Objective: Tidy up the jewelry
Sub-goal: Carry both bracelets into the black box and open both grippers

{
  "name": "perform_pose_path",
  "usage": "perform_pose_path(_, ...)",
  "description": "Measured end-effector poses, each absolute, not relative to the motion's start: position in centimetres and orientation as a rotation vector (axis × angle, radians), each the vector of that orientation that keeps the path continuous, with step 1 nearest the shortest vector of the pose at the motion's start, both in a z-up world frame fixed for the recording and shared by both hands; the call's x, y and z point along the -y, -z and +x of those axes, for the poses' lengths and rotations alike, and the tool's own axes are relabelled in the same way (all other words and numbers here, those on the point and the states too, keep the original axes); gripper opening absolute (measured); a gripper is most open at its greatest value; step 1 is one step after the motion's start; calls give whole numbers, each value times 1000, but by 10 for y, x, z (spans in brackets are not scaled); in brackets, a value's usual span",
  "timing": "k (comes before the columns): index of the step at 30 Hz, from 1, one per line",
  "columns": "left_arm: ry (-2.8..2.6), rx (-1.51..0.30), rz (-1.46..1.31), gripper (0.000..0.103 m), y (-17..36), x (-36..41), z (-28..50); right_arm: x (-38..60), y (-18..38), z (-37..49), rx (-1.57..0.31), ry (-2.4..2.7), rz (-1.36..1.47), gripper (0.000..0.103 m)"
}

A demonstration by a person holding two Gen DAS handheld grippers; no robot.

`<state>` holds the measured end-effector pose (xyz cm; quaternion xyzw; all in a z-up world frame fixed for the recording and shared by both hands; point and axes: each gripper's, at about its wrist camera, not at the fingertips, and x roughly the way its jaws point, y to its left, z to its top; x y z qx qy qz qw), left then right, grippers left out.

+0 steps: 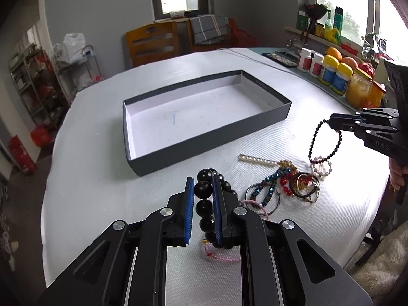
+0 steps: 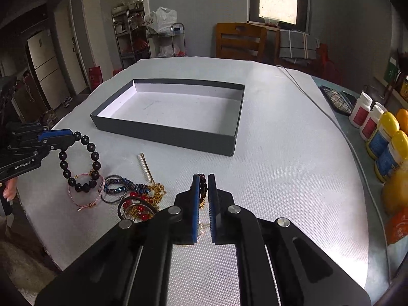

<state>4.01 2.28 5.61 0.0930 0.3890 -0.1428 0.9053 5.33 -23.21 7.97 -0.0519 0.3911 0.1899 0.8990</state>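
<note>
My left gripper [image 1: 202, 178] is shut on a bracelet of large black beads [image 1: 204, 207], lifted over the white table; it also shows in the right wrist view [image 2: 86, 163], hanging from the left gripper [image 2: 72, 136]. My right gripper [image 2: 203, 177] is shut on a small dark-bead bracelet [image 2: 202, 185], which hangs from the right gripper [image 1: 329, 122] as a thin loop [image 1: 325, 142] in the left wrist view. An empty dark grey box with a white inside [image 1: 204, 150] [image 2: 163, 135] lies beyond both. A pile of jewelry [image 1: 285, 181] [image 2: 132, 193] lies on the table.
A pearl bar [image 1: 257, 160] and a pink cord bracelet [image 2: 84, 199] lie by the pile. Bottles and jars [image 1: 339, 76] [image 2: 382, 137] line the table's right edge, with a phone [image 2: 336, 100] and a cable [image 2: 318, 107]. Chairs [image 1: 153, 43] stand behind.
</note>
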Motion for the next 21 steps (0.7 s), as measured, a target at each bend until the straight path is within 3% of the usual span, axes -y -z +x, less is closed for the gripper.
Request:
perform_pose_path(14, 288, -690, 203, 15, -106, -23, 56, 227, -121, 82, -679, -374, -152, 6)
perform_pose_path(21, 275, -661, 219, 15, -120, -23, 100, 218, -137, 120, -638, -363, -157, 6)
